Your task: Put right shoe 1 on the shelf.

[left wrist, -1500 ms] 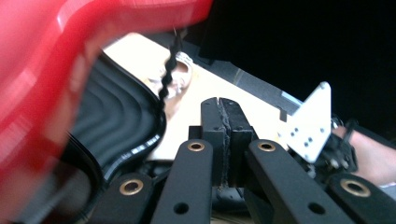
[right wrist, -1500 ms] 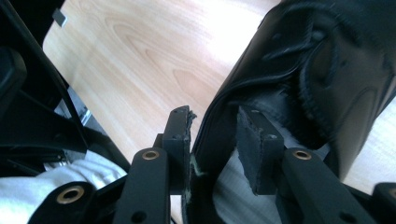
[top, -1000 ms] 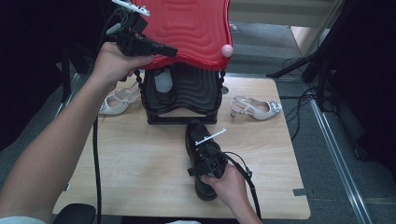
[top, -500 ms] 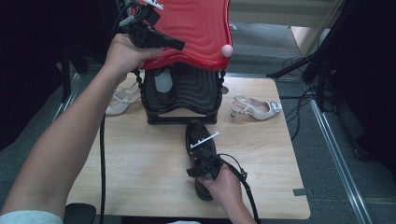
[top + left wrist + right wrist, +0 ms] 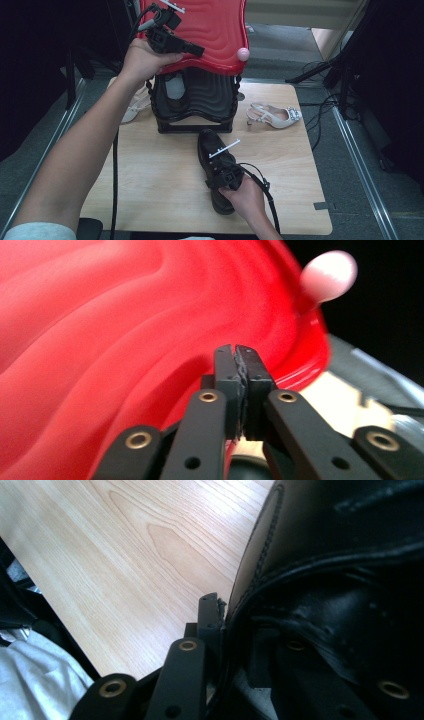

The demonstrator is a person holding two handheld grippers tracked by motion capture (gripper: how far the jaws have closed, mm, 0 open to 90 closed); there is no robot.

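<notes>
Nearest the table's (image 5: 150,200) front edge: right gripper (image 5: 226,176) over the black shoe (image 5: 212,150), one jaw outside the collar wall, the other inside the opening; jaws just closing, now pinching the shoe's rim (image 5: 235,610), as seen in the right gripper view. Shoe flat on the wood, toe pointing away toward the black rack (image 5: 195,105), just in front of it. Farther back: rack standing mid-table, a pale object inside its upper compartment, too dim to name. To its right, a light slingback heel (image 5: 274,116) lying on the wood; to its left, another pale shoe (image 5: 134,107), partly behind the forearm. Farthest and highest: red wavy lid (image 5: 215,30) with a pink knob (image 5: 243,54) tilted above the rack, left gripper (image 5: 192,49) clenched on its near edge, jaws pressed tight together.
</notes>
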